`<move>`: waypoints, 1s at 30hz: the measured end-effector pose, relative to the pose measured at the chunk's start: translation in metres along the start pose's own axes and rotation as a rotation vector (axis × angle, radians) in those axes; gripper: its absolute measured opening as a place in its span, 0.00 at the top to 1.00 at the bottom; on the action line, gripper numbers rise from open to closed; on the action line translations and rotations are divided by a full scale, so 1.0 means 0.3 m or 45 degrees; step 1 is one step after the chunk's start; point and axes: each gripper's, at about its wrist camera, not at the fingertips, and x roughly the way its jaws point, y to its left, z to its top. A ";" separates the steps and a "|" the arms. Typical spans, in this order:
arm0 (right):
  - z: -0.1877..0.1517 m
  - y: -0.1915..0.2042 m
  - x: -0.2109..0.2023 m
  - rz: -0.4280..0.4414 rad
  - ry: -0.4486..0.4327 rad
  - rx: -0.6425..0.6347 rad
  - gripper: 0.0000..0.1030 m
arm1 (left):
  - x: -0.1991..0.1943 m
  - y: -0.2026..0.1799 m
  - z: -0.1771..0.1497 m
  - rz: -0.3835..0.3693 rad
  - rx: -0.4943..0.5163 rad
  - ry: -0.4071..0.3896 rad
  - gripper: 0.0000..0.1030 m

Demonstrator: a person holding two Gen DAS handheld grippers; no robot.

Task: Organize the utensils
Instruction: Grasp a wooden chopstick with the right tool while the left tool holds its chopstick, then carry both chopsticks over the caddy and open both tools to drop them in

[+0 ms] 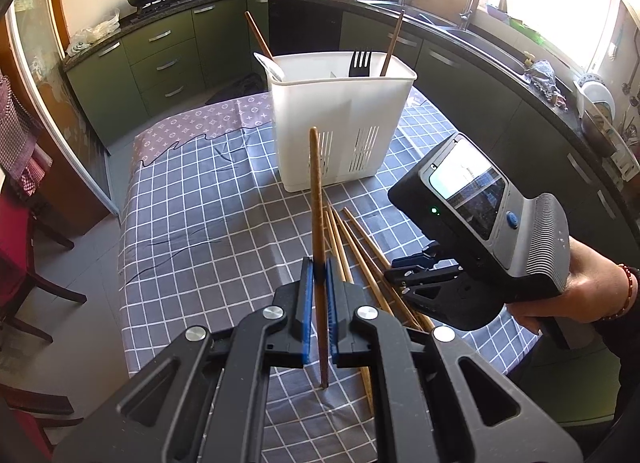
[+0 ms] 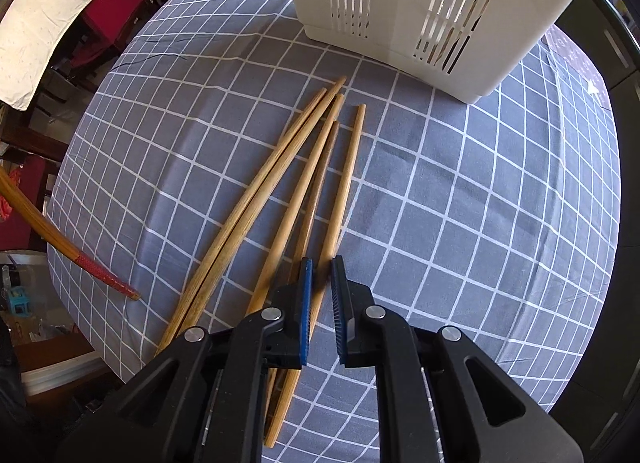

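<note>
Left tool (image 1: 319, 277) pinches one chopstick (image 1: 316, 199) upright, near the white utensil caddy (image 1: 340, 123). Right tool (image 2: 321, 283), narrowly parted and empty, hovers over loose chopsticks (image 2: 280, 191) before the caddy. Risk: thin grip, stick pivots or slips, missing the compartment.

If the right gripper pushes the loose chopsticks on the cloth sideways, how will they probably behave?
The chopsticks look round and thin, so they will probably roll. They look stiff, so bending seems unlikely. The checked tablecloth may slow them.

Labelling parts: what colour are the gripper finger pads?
Blue pads on black fingers; clearest in the right wrist view.
</note>
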 end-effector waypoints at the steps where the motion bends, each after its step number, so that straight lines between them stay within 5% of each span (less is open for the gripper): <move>1: -0.001 0.005 0.001 -0.005 -0.006 0.000 0.91 | 0.000 0.000 0.000 0.000 0.000 -0.001 0.94; 8: -0.032 -0.020 -0.083 0.067 -0.129 0.028 0.93 | -0.003 0.001 -0.004 -0.007 0.006 -0.002 0.94; 19: -0.220 -0.073 -0.403 0.106 -0.541 0.070 0.93 | -0.027 0.005 -0.004 -0.008 0.009 -0.020 0.94; 30: -0.337 -0.122 -0.501 0.137 -0.653 0.087 0.93 | -0.066 -0.009 -0.007 0.017 0.029 -0.049 0.94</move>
